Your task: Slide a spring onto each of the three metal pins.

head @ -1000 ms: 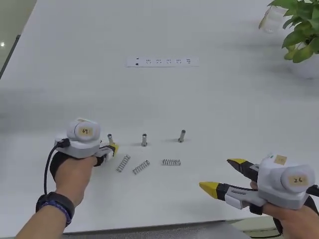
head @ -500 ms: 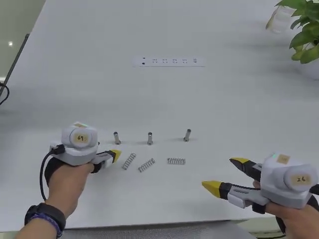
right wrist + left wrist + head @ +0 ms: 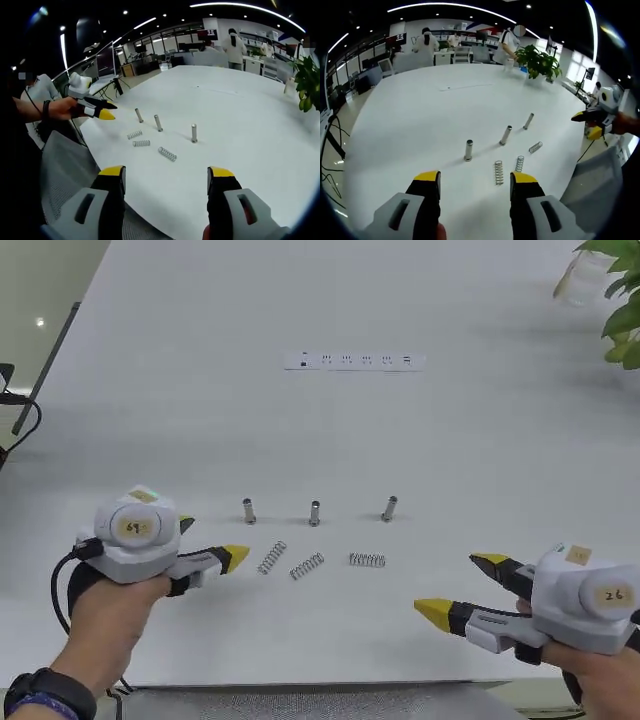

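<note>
Three short metal pins stand upright in a row on the white table: left pin [image 3: 249,511], middle pin [image 3: 315,513], right pin [image 3: 390,508]. In front of them lie three springs: left spring [image 3: 272,557], middle spring [image 3: 307,566], right spring [image 3: 367,560]. My left gripper [image 3: 210,540] is open with nothing in it, hovering just left of the springs. In the left gripper view the nearest pin [image 3: 468,150] and a spring [image 3: 498,172] lie ahead of my open left gripper [image 3: 475,177]. My right gripper [image 3: 460,586] is open and holds nothing, near the front edge, right of the springs.
A white power strip [image 3: 355,361] lies further back at the table's middle. A potted plant [image 3: 625,320] stands at the far right corner. A black cable [image 3: 25,420] hangs off the left edge. The front edge [image 3: 320,685] runs just below both hands.
My left gripper has drawn back from the left pin, towards me and to the left. The right gripper has hardly moved. The head camera has shifted.
</note>
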A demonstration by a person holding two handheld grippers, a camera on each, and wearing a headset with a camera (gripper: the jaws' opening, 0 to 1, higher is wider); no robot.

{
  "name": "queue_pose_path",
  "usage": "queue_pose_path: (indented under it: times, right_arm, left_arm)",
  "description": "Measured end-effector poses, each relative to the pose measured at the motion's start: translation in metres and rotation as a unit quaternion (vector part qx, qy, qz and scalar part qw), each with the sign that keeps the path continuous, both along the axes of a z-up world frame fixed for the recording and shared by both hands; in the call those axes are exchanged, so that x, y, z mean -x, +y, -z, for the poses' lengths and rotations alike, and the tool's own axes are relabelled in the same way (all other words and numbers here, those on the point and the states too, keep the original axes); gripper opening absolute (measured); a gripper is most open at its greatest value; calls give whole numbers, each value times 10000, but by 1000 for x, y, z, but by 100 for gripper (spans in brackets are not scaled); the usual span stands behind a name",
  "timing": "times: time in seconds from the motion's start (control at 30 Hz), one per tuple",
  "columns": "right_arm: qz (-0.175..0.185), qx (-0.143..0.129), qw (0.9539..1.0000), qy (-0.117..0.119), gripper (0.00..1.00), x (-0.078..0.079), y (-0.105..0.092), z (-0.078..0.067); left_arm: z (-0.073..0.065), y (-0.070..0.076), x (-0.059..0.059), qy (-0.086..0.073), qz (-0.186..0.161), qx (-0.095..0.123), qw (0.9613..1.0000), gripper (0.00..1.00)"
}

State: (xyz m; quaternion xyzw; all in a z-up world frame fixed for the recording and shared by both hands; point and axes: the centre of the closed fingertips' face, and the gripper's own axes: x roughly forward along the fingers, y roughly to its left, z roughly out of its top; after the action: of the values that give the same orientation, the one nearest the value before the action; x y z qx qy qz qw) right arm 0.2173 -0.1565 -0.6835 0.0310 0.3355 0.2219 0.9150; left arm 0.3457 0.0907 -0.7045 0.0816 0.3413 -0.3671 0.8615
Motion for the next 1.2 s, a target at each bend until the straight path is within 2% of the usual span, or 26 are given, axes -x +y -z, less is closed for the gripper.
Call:
queue_pose_path:
  times: [0.3, 0.4, 0.57, 0.97, 1.2]
  right_arm:
    - [-68, 5, 10000, 19, 65, -2, 3, 2]
    - [-97, 12, 9999, 28, 65, -3, 5, 2]
    - [-134, 18, 9999, 28, 65, -4, 7, 2]
    - [-223, 39, 9997, 0, 65, -7, 11, 1]
    - [-265, 50, 9996, 0, 66, -6, 14, 1]
  left_arm:
    - [-18, 20, 7, -269, 11, 3, 9996, 54]
    - [-30, 24, 10, -363, -25, 113, 9993, 55]
    - [-41, 29, 18, -446, 20, 94, 9990, 58]
    - [-51, 39, 40, -486, 28, 98, 9988, 63]
    - [-51, 42, 45, -490, 48, 129, 9987, 65]
